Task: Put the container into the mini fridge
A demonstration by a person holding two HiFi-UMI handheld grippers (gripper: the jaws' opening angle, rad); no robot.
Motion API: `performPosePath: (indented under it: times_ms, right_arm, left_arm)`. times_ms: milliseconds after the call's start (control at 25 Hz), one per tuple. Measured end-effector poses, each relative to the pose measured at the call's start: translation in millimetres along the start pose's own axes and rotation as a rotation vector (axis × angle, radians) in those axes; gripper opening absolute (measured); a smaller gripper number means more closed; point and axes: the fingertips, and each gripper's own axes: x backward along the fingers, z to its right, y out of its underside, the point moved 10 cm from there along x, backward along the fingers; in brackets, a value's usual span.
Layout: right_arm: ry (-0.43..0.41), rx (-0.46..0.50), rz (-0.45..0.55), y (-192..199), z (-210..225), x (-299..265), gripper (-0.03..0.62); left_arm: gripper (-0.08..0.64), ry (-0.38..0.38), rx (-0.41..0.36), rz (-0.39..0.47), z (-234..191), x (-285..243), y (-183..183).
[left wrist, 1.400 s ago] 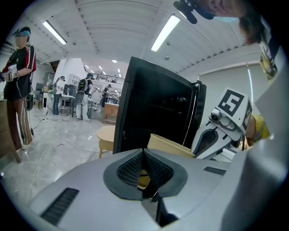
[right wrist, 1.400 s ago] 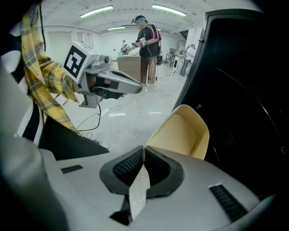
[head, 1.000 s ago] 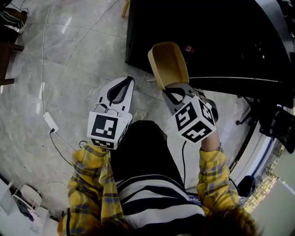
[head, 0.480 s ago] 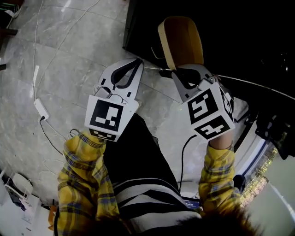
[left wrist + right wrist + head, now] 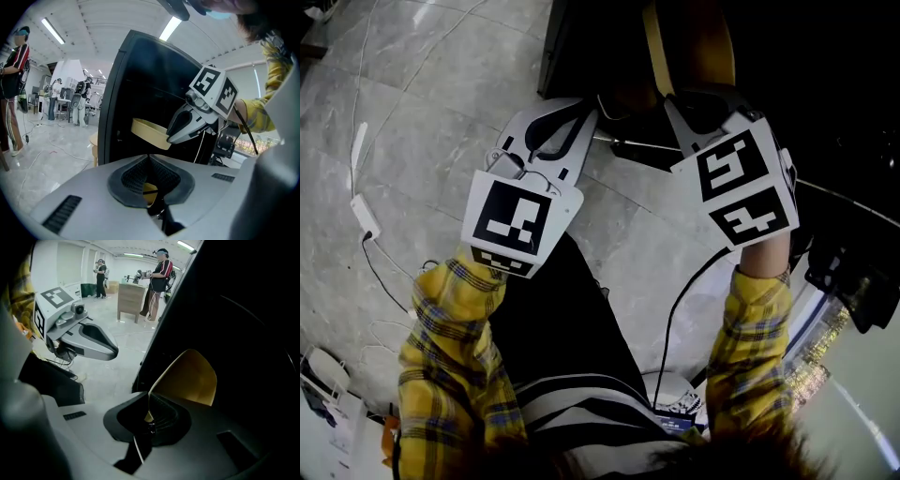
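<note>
The yellow container (image 5: pixel 689 47) is held out by its rim, and most of it lies within the dark opening of the black mini fridge (image 5: pixel 581 37). My right gripper (image 5: pixel 675 98) is shut on that rim. In the right gripper view the container (image 5: pixel 187 378) stands tilted above the jaws (image 5: pixel 149 401) against the fridge's black interior (image 5: pixel 243 357). The left gripper view shows the container (image 5: pixel 149 133) level in front of the fridge (image 5: pixel 140 79). My left gripper (image 5: pixel 586 111) hangs shut and empty just left of the container, beside the fridge's front edge.
A white cable and power strip (image 5: pixel 361 202) lie on the marble floor at left. A black chair base (image 5: pixel 853 272) stands at right. A wooden stool (image 5: pixel 93 140) is beside the fridge. People (image 5: pixel 159 282) and a wooden cabinet (image 5: pixel 131 301) are far behind.
The right gripper has carried the container forward, from in front of the fridge into its dark opening. The left gripper has moved forward alongside it, still shut.
</note>
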Motion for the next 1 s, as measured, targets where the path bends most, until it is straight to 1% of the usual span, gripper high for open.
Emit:
performPosePath:
  times_ms: [240, 360, 560, 760, 1000]
  right_arm:
    - [0.051, 0.033, -0.036, 1, 26, -24, 0.037]
    - [0.064, 0.034, -0.046, 3, 36, -33, 0.037]
    - [0.111, 0.038, -0.031, 2, 46, -40, 0.037]
    - [0.141, 0.051, -0.015, 0, 50, -45, 0.038]
    - [0.229, 0.04, 0.041, -6, 56, -45, 0.06]
  left_arm:
    - [0.018, -0.008, 0.003, 0.006, -8, -15, -5]
    - [0.018, -0.01, 0.0, 0.025, -10, -21, -9]
    - [0.018, -0.009, 0.0, 0.046, -13, -27, -12]
    - [0.018, -0.014, 0.003, 0.055, -13, -31, -16]
    - [0.018, -0.023, 0.007, 0.056, -18, -28, -18]
